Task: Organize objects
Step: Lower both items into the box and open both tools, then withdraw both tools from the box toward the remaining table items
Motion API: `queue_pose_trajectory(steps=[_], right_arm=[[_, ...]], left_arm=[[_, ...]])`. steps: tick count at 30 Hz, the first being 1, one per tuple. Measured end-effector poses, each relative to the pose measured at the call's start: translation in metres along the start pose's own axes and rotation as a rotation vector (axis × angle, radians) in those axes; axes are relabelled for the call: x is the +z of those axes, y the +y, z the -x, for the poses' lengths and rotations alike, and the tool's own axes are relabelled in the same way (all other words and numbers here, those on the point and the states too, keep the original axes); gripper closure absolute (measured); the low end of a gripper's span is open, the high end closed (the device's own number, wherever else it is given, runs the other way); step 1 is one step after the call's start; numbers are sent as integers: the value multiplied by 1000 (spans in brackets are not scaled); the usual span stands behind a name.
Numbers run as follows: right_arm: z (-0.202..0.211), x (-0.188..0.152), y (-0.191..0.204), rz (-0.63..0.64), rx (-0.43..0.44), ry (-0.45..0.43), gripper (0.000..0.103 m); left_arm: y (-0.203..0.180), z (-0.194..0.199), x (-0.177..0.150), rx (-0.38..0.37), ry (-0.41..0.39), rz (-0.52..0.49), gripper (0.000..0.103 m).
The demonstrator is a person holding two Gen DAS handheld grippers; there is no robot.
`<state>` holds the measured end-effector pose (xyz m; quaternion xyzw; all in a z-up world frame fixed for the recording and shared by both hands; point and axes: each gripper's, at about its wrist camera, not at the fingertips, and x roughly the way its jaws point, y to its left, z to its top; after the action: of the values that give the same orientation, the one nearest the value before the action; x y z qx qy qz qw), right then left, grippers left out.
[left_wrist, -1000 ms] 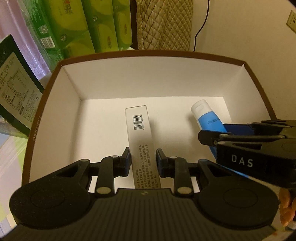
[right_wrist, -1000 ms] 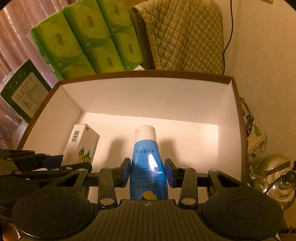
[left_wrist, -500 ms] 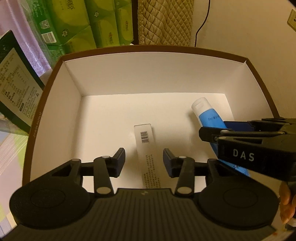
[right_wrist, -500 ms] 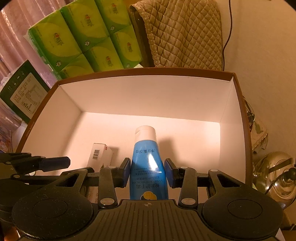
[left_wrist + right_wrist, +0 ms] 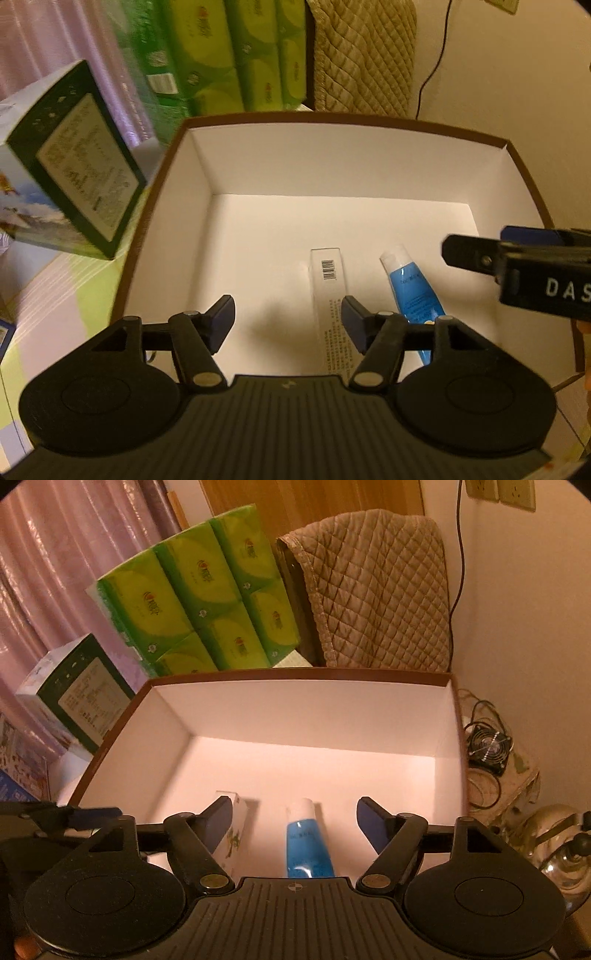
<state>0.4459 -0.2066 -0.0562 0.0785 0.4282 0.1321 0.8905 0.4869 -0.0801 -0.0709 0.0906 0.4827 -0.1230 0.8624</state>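
A brown-rimmed box with white walls (image 5: 343, 173) (image 5: 295, 709) holds two items on its floor. A narrow white carton with a barcode (image 5: 330, 291) (image 5: 234, 834) lies beside a blue tube with a white cap (image 5: 410, 291) (image 5: 306, 842). My left gripper (image 5: 288, 321) hangs open above the near part of the box, with the carton below its right finger. My right gripper (image 5: 295, 823) is open too, raised over the tube, and its black body (image 5: 532, 269) shows at the right of the left wrist view. Neither holds anything.
Green tissue packs (image 5: 199, 602) and a quilted brown cover (image 5: 376, 590) stand behind the box. A dark green carton (image 5: 77, 166) (image 5: 85, 698) sits left of it. A small fan and cables (image 5: 487, 749) and a shiny kettle (image 5: 554, 845) lie to the right.
Both grippers opened: the left let go of the white carton, the right released the blue tube. Both items now lie on the box floor, and both grippers have lifted back.
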Motion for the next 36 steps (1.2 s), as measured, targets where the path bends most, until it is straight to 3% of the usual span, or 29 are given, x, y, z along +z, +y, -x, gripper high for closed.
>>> queue_pose_trajectory(steps=[18,36], right_arm=[[77,-37,4,72,35,-20,26],[141,-75,9,125,88,-32,26]], left_arm=[[1,94,-42,19,-123,94,32],[-8,158,-112,39,-139,161,32]])
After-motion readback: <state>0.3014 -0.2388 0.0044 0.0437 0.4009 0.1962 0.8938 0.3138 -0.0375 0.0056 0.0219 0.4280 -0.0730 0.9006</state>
